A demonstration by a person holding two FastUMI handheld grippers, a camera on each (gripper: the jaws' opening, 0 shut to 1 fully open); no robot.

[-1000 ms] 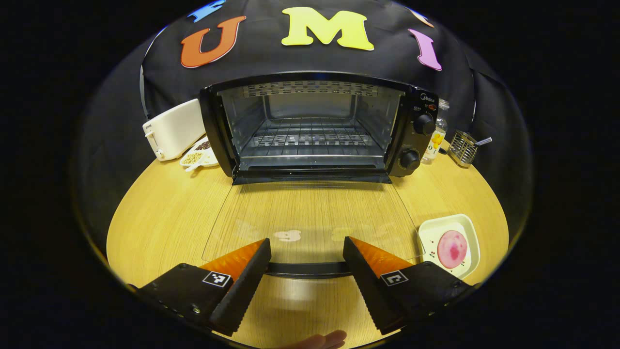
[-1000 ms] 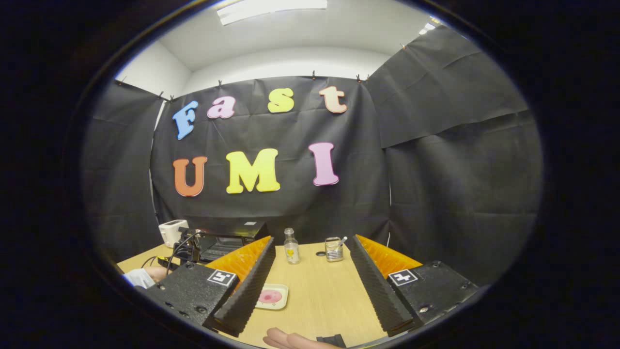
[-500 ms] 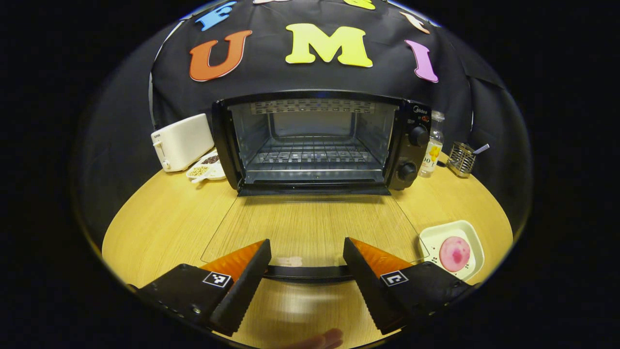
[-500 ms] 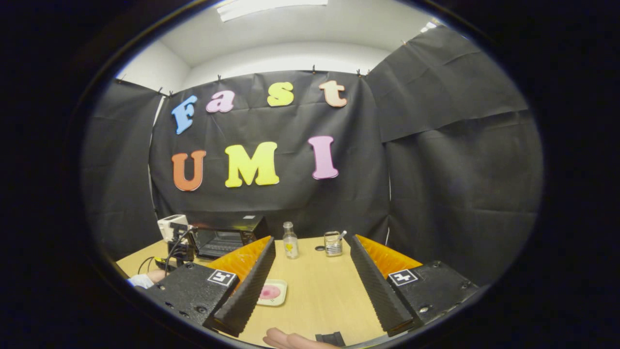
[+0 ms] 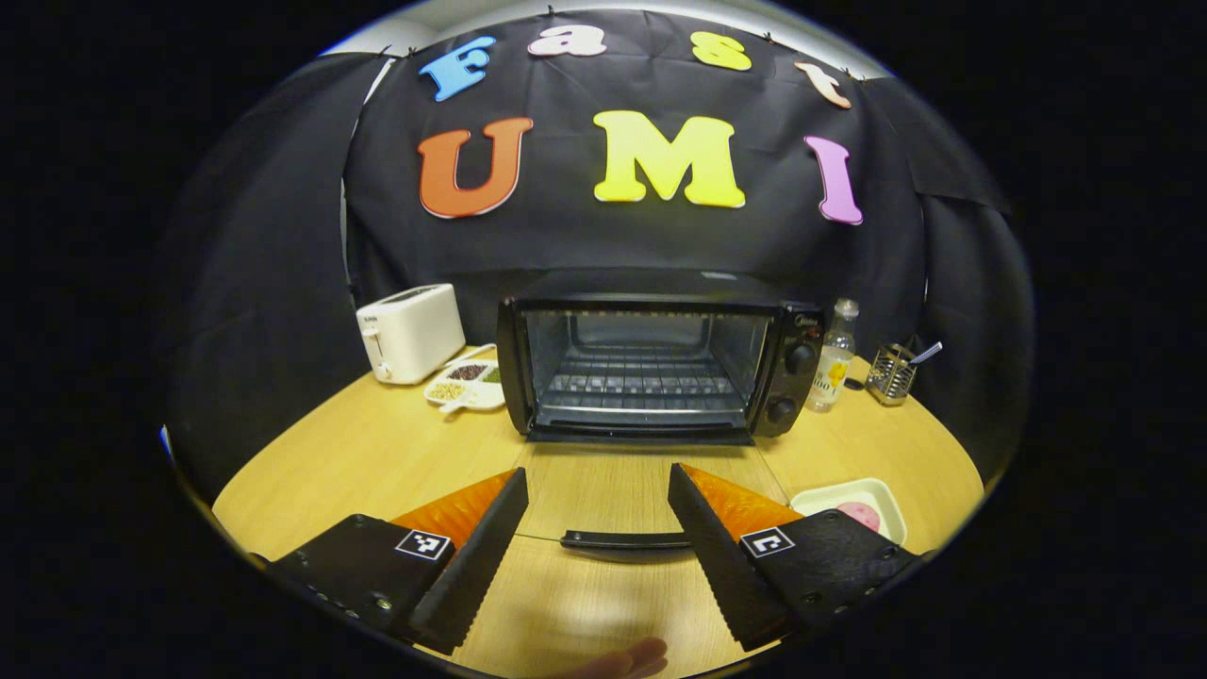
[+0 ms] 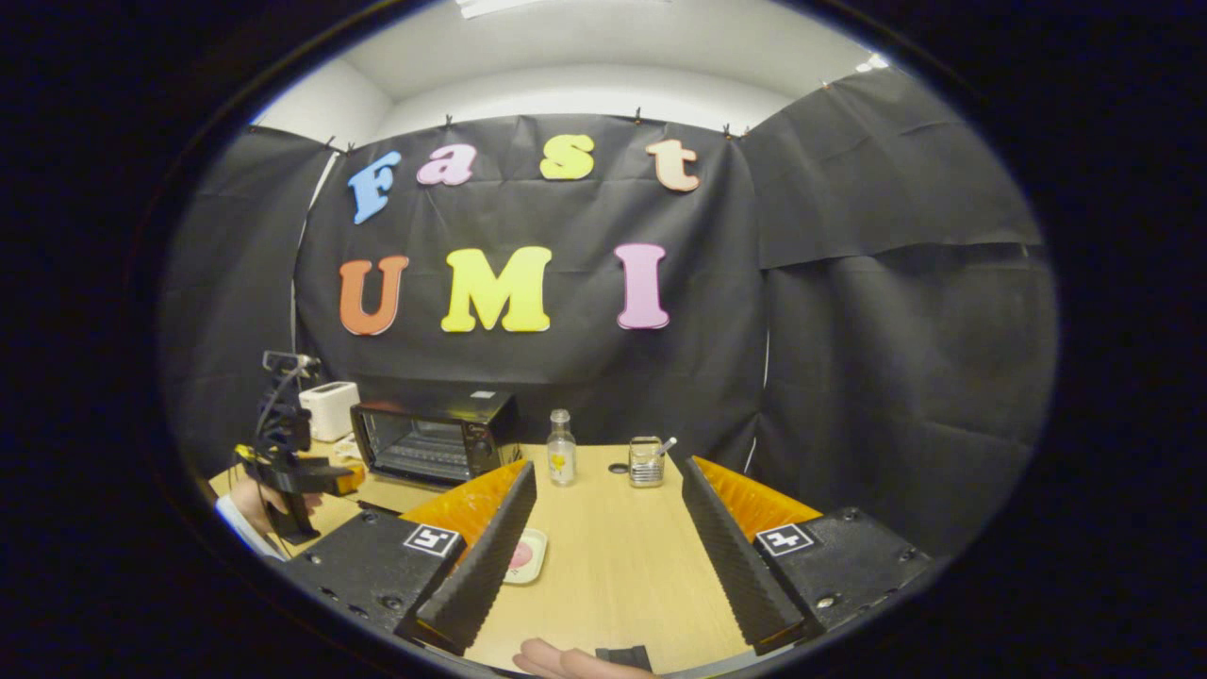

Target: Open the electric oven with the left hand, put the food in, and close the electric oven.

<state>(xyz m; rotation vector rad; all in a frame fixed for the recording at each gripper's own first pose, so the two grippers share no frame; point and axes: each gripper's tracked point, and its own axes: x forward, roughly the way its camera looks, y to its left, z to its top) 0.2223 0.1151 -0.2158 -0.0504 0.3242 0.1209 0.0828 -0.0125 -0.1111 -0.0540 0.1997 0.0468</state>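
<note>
Oven: the black electric oven [image 5: 651, 368] stands at the back of the round pale wooden table [image 5: 377, 462], against the black cloth wall, with its two round knobs [image 5: 800, 358] on its right side.
Door: the glass oven door [image 5: 651, 490] is folded all the way down and lies flat toward the near edge; its dark bar handle [image 5: 624, 540] is at the front, and the wire rack [image 5: 641, 387] inside is bare.
Left gripper: the left gripper [image 5: 598, 542] hangs just above the door handle with its fingers spread wide apart, one on each side of the bar, gripping nothing.
Food: the round pink food [image 5: 860, 514] lies in a square white dish [image 5: 830, 497] on the table, to the right of the door and near the front edge, partly hidden behind the left gripper's finger.
Right gripper: the right gripper [image 6: 608, 547] is held above the table's right part, fingers wide apart and empty; the white dish shows just beside one finger.
Person: a hand with a pale sleeve [image 6: 247, 505] holds the other gripper at the far left of the right gripper view.
Around the oven: a white toaster [image 5: 410, 332] and a white divided dish of beans [image 5: 464, 384] on its left; a clear glass bottle with a yellow label [image 5: 834, 358] and a wire mesh holder [image 5: 891, 371] on its right.
</note>
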